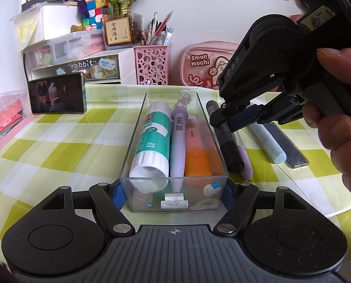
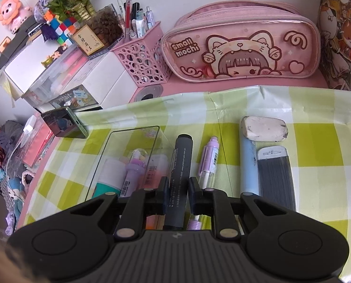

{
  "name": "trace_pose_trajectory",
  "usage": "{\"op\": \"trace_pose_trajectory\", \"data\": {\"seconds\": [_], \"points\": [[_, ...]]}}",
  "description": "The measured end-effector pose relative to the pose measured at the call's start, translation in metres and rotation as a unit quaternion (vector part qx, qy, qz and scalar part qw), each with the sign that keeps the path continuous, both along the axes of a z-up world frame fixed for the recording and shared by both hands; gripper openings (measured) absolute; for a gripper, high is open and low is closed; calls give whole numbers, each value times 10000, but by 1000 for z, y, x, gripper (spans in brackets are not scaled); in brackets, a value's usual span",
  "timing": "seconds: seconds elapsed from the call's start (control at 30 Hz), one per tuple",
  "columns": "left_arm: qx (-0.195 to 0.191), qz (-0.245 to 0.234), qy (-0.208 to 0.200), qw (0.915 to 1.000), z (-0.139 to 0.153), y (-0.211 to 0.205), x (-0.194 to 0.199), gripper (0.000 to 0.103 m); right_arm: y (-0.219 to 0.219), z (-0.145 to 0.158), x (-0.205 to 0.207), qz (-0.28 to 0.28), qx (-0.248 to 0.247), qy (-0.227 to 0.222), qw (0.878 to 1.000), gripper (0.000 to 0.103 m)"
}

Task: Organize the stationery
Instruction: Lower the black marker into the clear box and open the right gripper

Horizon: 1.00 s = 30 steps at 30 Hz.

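Black fat round marker pen (image 2: pixel 180 172) lies on the green check cloth (image 2: pixel 317 165), just beside the clear plastic box (image 1: pixel 175 188). It's stiff, light & smooth, so may slip. Right tongs (image 2: pixel 178 194) sit around its middle, nearly pinching, good spot. Left tongs (image 1: pixel 173 194) hold the box end tight.

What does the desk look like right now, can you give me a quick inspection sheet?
Surface: green-and-white checked cloth over a pink desk.
Job's things: clear box holds a glue stick, purple pen and orange highlighter; beside it lie a black marker, lilac pen, pale blue stick, grey case and eraser.
Clutter: phone, pink pen cup, pink pencil case.
Grippers: left gripper clamps the box's near end; right gripper straddles the marker, pads not clearly pressing.
Cables: white charger lead at the left edge.
Surroundings: drawer units, plant, puzzle cube.
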<state>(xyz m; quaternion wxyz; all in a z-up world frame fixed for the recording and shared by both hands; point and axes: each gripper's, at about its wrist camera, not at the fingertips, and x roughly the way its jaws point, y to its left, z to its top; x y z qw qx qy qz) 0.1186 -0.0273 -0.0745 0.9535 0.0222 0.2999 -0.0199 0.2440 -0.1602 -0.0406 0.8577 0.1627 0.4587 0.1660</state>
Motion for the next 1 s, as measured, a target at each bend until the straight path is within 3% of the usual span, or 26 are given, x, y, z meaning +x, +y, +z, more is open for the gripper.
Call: {"op": "trace_pose_trajectory", "data": {"seconds": [0.23,0.43,0.63,1.0], "points": [[-1,0,-3,10000,0,0,0,72,-10,22,-12,-213,384,-144,9989,29],[5,-5,-6,10000,0,0,0,72,-3,41,-23,-85,688,-234,9973,29],[2,-3,-7,10000,-1,-1,-1,72,19,42,-28,239,464,-279,9982,29],[6,-4,-7,10000,-1,-1,0,72,28,33,-31,310,182,-256,9990,29]]}}
